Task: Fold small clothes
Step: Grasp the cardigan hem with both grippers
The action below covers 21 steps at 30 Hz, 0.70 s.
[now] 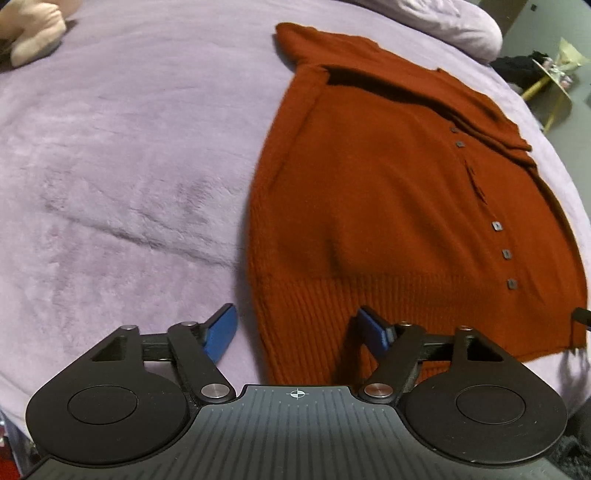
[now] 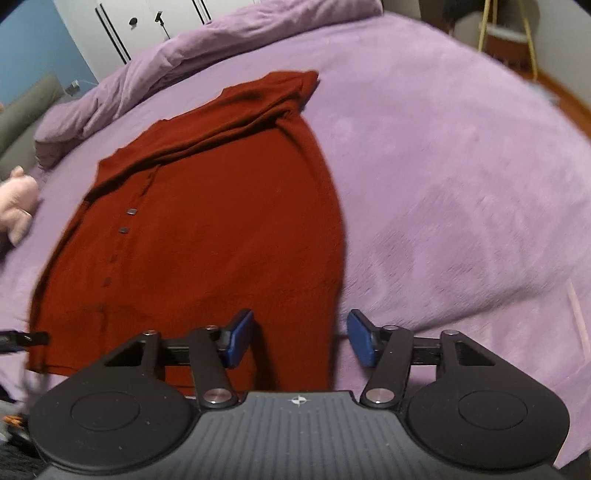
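Observation:
A rust-red knit cardigan [image 1: 388,192] with a row of small square buttons lies flat on the lilac bed cover [image 1: 110,166], its sleeves folded across the top. My left gripper [image 1: 299,332] is open and empty, its blue pads astride the left corner of the ribbed hem. In the right wrist view the cardigan [image 2: 207,221] fills the left half. My right gripper [image 2: 299,339] is open and empty, its pads astride the right hem corner. The left gripper's tip shows at the view's left edge [image 2: 22,338].
A pink soft toy [image 1: 33,33] lies at the far left of the bed and also shows in the right wrist view [image 2: 14,210]. A bunched lilac duvet [image 2: 184,62] lies behind the cardigan. Floor clutter [image 1: 535,74] lies beyond the bed's right edge.

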Available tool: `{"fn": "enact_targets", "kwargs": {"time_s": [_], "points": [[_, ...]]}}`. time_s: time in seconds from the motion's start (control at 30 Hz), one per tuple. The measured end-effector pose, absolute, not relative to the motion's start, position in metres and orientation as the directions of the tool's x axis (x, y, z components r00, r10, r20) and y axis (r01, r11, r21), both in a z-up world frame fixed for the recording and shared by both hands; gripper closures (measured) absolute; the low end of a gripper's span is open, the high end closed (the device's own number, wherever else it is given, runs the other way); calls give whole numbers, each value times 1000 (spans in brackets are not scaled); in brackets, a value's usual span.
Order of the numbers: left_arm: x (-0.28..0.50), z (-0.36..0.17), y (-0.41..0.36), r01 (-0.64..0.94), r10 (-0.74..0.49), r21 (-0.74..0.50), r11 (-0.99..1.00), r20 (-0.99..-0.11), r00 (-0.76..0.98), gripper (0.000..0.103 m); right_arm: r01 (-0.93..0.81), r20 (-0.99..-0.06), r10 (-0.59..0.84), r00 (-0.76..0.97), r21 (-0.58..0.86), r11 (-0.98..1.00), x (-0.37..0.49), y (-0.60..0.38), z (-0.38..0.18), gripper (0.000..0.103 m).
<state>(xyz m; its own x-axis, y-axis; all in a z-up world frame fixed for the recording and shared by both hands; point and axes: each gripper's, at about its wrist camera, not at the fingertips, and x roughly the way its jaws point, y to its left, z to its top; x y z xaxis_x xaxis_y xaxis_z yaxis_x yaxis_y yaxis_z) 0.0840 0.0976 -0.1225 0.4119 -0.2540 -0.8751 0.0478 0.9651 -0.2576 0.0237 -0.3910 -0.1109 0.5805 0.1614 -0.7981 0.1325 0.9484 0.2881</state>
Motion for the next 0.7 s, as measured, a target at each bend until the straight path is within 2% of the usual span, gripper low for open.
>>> {"fn": "enact_targets", "kwargs": {"time_s": [0.03, 0.07, 0.13, 0.17, 0.2, 0.23, 0.3, 0.4, 0.53, 0.6, 0.7], "points": [[83, -123, 98, 58, -255, -254, 965, -876, 410, 39, 137, -801, 183, 570, 312, 940, 25, -393, -113, 61], [82, -122, 98, 67, -255, -250, 966, -877, 407, 41, 148, -806, 200, 557, 333, 931, 25, -396, -117, 65], [86, -121, 99, 81, -271, -261, 962, -878, 395, 55, 166, -806, 233, 544, 376, 912, 28, -401, -125, 77], [86, -121, 100, 89, -283, -270, 959, -877, 387, 59, 174, -801, 253, 542, 402, 899, 28, -404, -126, 79], [88, -121, 100, 98, -293, -276, 956, -879, 377, 67, 181, -797, 273, 538, 426, 886, 28, -407, -128, 87], [89, -120, 101, 105, -296, -277, 955, -880, 370, 80, 188, -789, 304, 534, 462, 867, 28, -411, -129, 95], [94, -119, 103, 122, -323, -299, 946, -876, 357, 93, 202, -769, 358, 531, 524, 827, 28, -416, -131, 97], [101, -108, 108, 109, -383, -370, 923, -845, 372, 95, 198, -738, 409, 537, 582, 789, 33, -421, -130, 98], [124, -78, 122, 68, -468, -499, 864, -745, 475, 95, 139, -629, 476, 615, 680, 720, 45, -430, -112, 98], [146, -64, 124, 43, -450, -509, 860, -715, 535, 95, 102, -591, 462, 662, 681, 725, 63, -430, -98, 98], [180, -51, 116, 14, -352, -438, 899, -702, 619, 95, 66, -571, 387, 724, 616, 785, 100, -420, -81, 98]]}}
